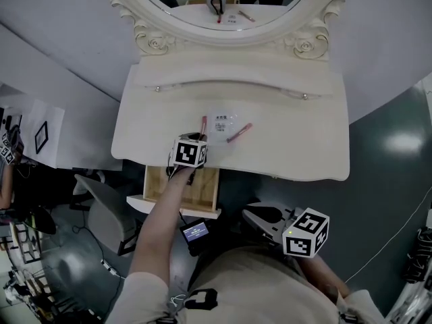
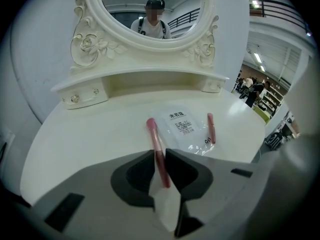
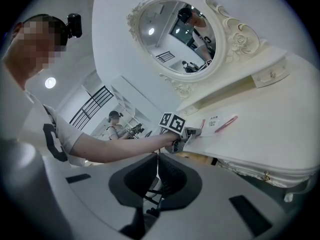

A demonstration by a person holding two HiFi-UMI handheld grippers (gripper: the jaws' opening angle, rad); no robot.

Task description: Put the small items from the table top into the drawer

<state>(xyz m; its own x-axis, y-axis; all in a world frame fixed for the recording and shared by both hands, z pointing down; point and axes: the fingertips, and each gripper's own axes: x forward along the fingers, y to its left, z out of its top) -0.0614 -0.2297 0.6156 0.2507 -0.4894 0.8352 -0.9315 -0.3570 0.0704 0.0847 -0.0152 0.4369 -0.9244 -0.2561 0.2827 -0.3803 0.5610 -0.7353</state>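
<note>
Left gripper [image 2: 159,156]: jaws clamped on one slim pink tube [image 2: 155,141] lying on the cream dressing table [image 2: 85,139].
Right gripper [image 3: 156,159]: jaws pressed together, empty.
Pink tubes: two; second tube [image 2: 211,128] lies beside the sachet.
Clear labelled plastic sachet [image 2: 185,129]: one, between the tubes.
Wooden drawer [image 1: 204,189]: one, open.

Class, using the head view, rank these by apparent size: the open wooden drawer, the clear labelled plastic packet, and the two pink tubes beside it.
1. Open wooden drawer
2. Clear labelled plastic packet
3. Right pink tube, left pink tube: tied; the left gripper hides part of the latter.
</note>
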